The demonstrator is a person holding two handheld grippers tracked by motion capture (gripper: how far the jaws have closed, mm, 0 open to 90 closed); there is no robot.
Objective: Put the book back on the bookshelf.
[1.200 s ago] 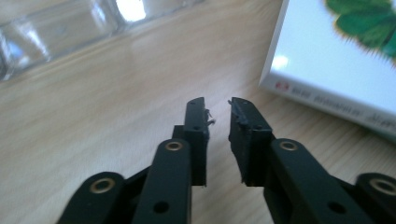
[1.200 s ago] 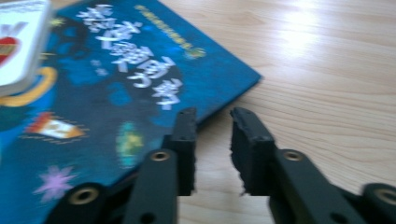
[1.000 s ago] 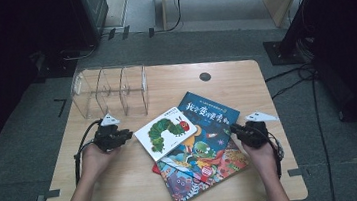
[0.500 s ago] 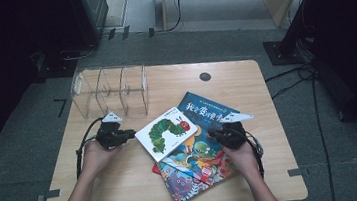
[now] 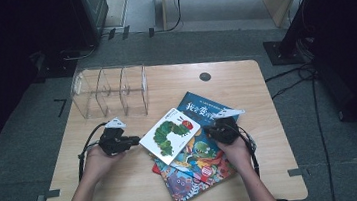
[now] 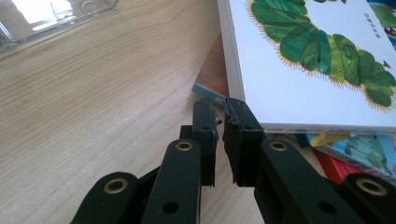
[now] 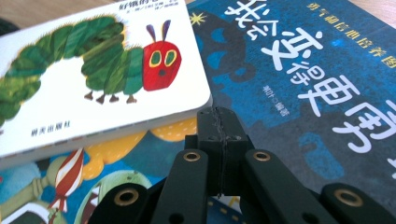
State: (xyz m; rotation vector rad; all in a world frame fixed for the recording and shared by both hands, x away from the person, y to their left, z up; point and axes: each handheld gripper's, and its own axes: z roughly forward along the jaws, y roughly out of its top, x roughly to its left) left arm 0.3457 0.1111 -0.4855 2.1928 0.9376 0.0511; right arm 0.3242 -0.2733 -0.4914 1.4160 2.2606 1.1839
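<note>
On the table (image 5: 125, 186) three books lay fanned in a pile near the middle. The white caterpillar book (image 5: 170, 134) sat on top, tilted, overlapping the blue book (image 5: 201, 109) behind it and the colourful book (image 5: 196, 171) in front. The left gripper (image 5: 131, 140) rested on the wood just beside the caterpillar book's left edge; in the left gripper view its jaws were nearly together, a thin slit between them, gripping nothing, tips close to the book's corner. The right gripper (image 5: 212, 131) hovered over the pile beside the caterpillar book's right corner, jaws pressed together, empty. A clear divided rack (image 5: 110, 91) stood behind, well apart from the books.
</note>
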